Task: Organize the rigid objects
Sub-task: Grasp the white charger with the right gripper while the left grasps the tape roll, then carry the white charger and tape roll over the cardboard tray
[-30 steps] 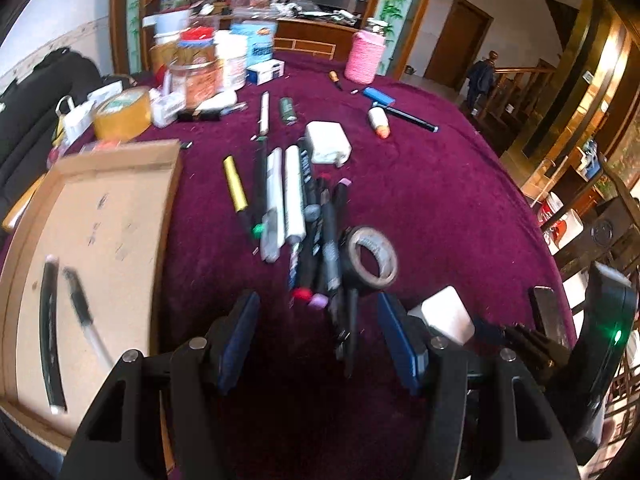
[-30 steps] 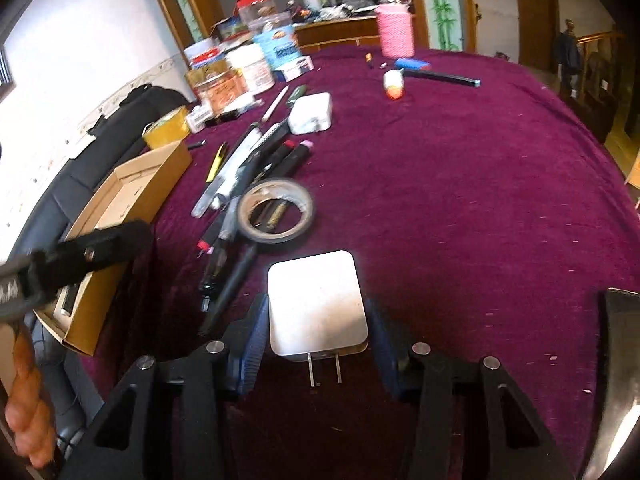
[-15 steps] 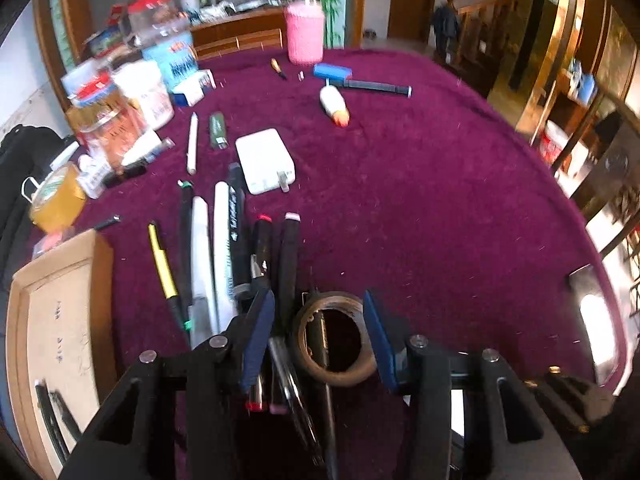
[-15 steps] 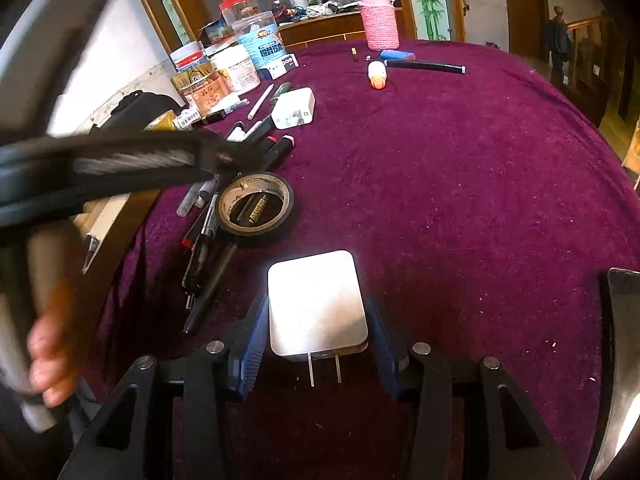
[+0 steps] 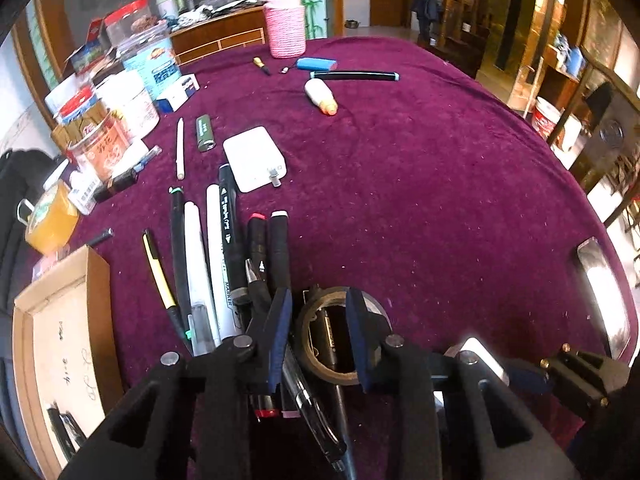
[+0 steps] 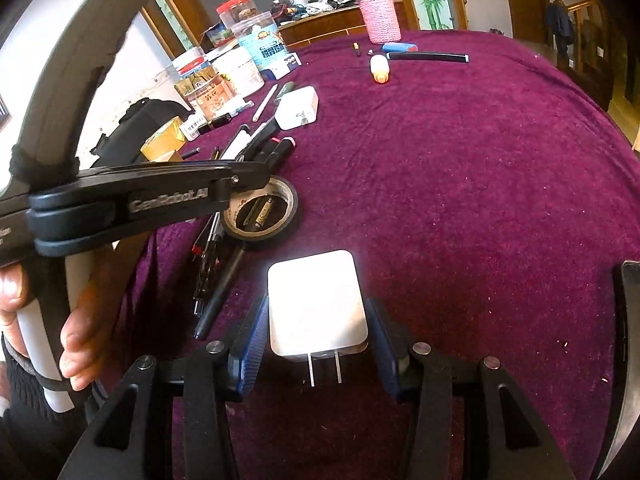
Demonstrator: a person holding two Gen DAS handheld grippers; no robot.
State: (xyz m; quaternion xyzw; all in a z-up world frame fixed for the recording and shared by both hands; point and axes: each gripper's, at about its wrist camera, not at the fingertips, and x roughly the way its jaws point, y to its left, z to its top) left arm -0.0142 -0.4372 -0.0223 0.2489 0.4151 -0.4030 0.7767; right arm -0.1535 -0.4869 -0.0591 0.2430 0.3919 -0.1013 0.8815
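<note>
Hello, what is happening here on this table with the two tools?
A person is tidying small objects on a purple tablecloth with two hand-held grippers. The left gripper has just been closing its jaws around the wall of a tape roll that lies on some pens; a firm grip is not clear yet. The right gripper holds a white charger. A cardboard box waits at the left.

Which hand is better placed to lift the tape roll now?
Left. The left gripper straddles the tape roll wall, its jaws just closing; the right gripper is occupied, with the white charger between its jaws.
</note>
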